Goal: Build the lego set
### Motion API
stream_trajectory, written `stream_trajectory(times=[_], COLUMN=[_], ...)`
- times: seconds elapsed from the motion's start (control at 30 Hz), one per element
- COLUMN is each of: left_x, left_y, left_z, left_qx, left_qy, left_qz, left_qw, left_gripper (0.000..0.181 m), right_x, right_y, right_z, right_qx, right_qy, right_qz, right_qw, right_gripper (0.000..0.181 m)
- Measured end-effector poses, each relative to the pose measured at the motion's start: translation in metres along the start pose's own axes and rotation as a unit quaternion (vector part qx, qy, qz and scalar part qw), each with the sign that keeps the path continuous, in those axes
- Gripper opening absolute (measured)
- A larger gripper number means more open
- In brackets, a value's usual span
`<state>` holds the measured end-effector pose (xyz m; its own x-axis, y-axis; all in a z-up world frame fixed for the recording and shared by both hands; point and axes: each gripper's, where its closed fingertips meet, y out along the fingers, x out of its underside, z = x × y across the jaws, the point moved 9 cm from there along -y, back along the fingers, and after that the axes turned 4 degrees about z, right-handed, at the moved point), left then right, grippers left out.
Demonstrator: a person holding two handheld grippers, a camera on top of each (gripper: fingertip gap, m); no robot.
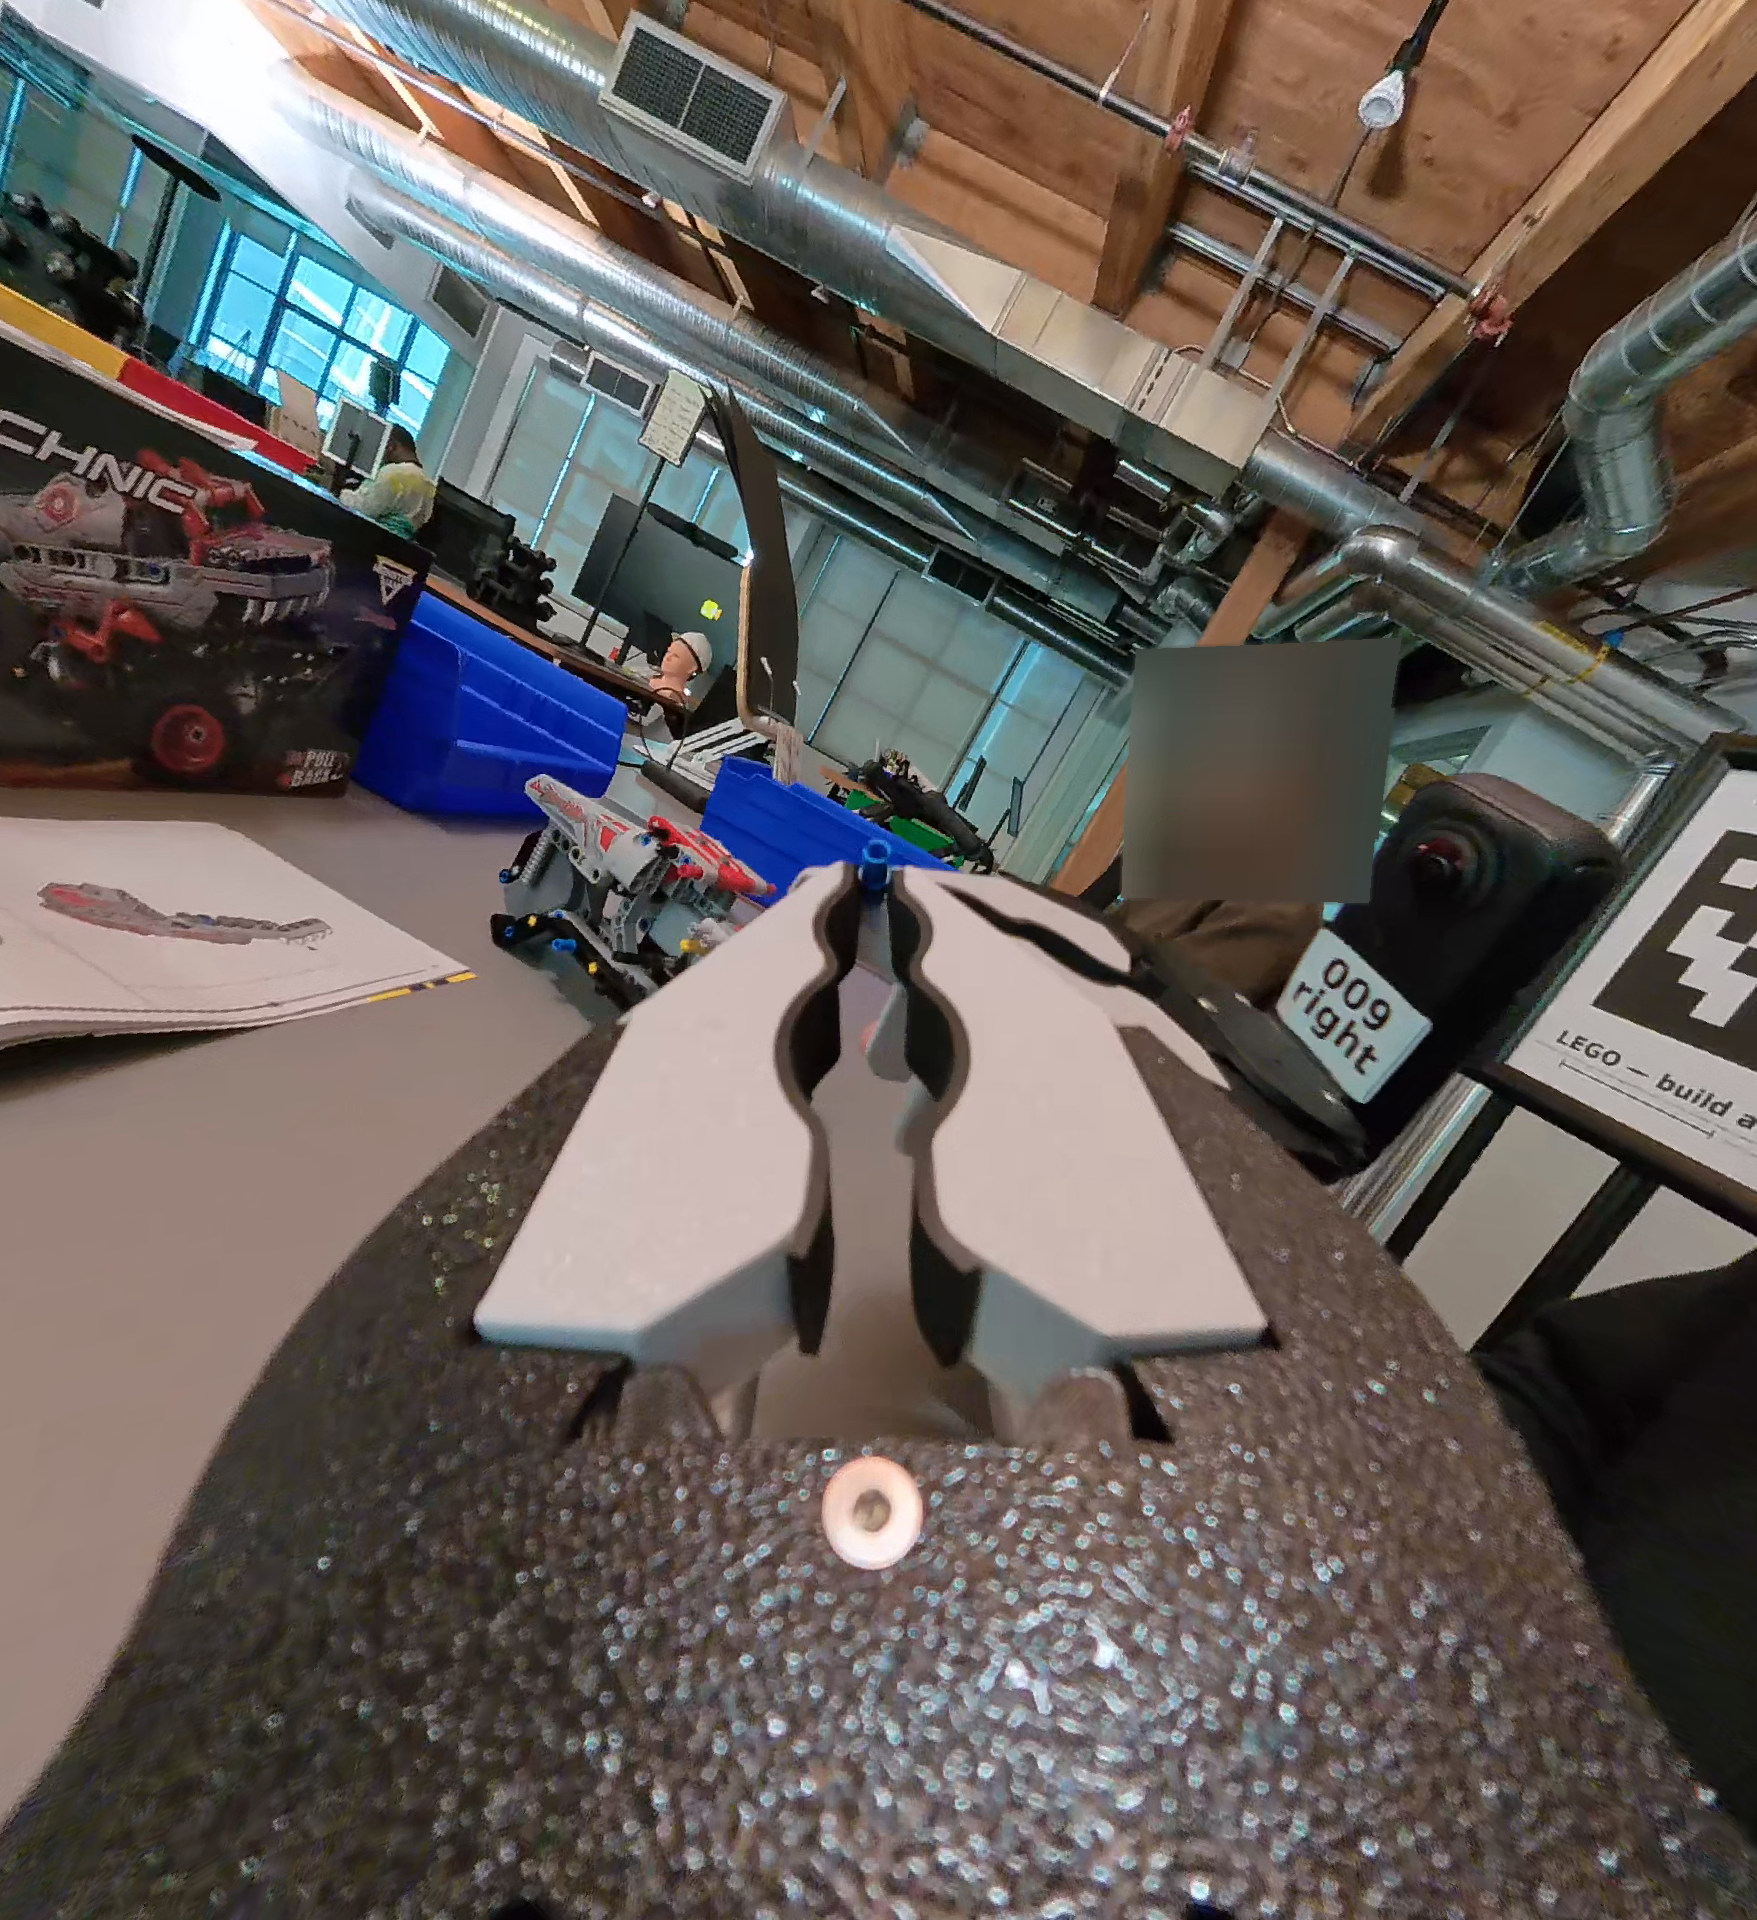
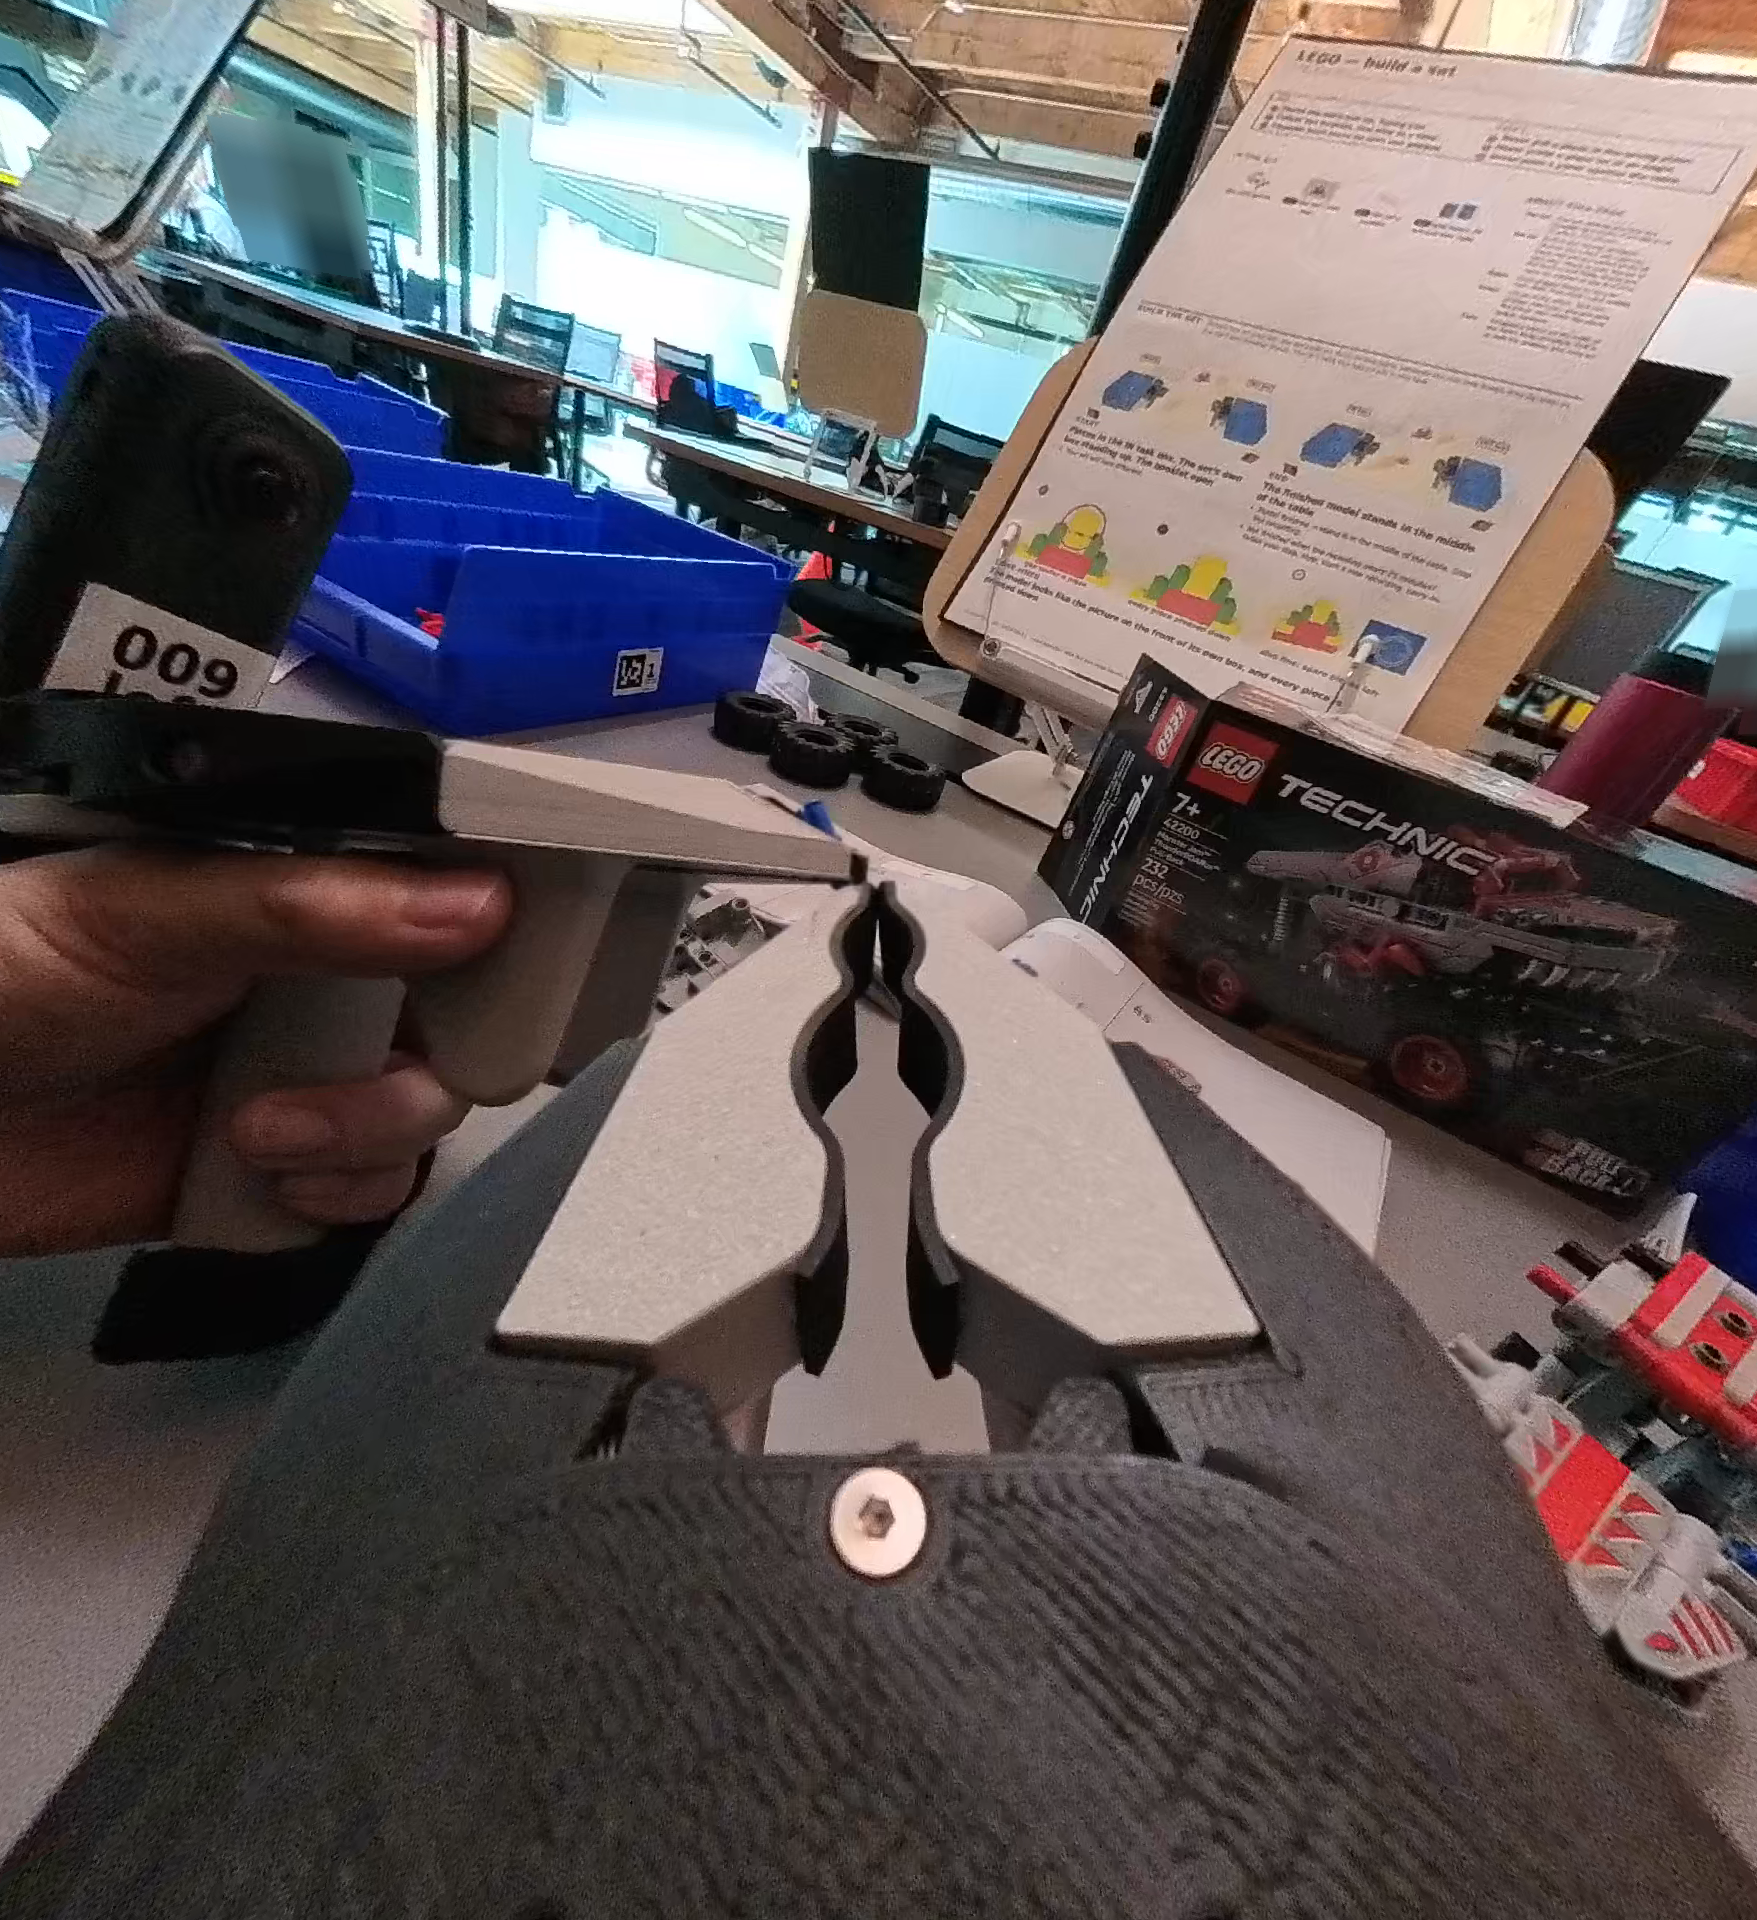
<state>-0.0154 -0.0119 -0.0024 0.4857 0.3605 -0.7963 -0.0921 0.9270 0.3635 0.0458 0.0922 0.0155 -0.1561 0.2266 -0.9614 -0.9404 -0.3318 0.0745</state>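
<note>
Blue pin [image 1: 875, 871]: long axis upright, top end toward 12 o'clock, poking out above the fingertips.
Left claw [image 1: 872, 896]: fingers pinched on the blue pin at their tips.
Right claw [image 2: 874, 902]: fingers nearly together; whether they hold anything, cannot tell. Its tips touch the left claw's tip, which comes in from 9 o'clock.
Model truck [image 1: 635, 883]: on the table at 11 o'clock beyond the left claw.
Surface: grey table [image 1: 178, 1195]; open booklet [image 1: 126, 925] at 9 o'clock, box [image 2: 1456, 925], blue bins [image 2: 541, 592], 4 black tyres [image 2: 832, 748].
Room: workshop, timber ceiling, metal ducts.
</note>
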Motion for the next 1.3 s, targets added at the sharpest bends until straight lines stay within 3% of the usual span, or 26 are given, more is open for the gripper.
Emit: stream_trajectory(times=[0.13,0.2,0.3,0.5,0.67,0.93,1.3], left_x=[-0.001,-0.003,-0.002,-0.002,-0.010,-0.016,-0.027], left_y=[0.000,-0.001,-0.001,0.002,0.003,0.001,-0.006], left_z=[-0.003,-0.004,-0.004,-0.002,0.000,-0.010,-0.017], left_qx=[-0.006,-0.010,-0.020,-0.032,-0.040,-0.039,-0.029], left_qy=[-0.002,-0.017,-0.034,-0.101,-0.092,-0.051,-0.019], left_qz=[-0.015,-0.015,-0.014,-0.008,-0.046,-0.136,-0.159], left_qw=[1.000,1.000,0.999,0.994,0.994,0.989,0.987], left_gripper=[0.002,0.001,0.002,0.002,0.002,0.002,0.002], right_x=[0.003,0.003,0.002,0.001,-0.001,0.008,0.013], right_y=[0.000,0.000,0.002,0.000,0.000,0.003,0.006], right_z=[0.001,-0.001,-0.003,-0.009,-0.008,0.000,-0.003], right_qx=[-0.031,-0.029,-0.020,0.013,0.021,-0.033,-0.061], right_qy=[0.017,0.010,-0.017,-0.101,-0.192,-0.152,-0.121], right_qz=[0.003,0.016,0.016,0.020,0.015,0.001,-0.003], right_qw=[0.999,0.999,1.000,0.995,0.981,0.988,0.991], right_gripper=[0.000,0.012,0.015,0.011,0.002,0.000,0.000])
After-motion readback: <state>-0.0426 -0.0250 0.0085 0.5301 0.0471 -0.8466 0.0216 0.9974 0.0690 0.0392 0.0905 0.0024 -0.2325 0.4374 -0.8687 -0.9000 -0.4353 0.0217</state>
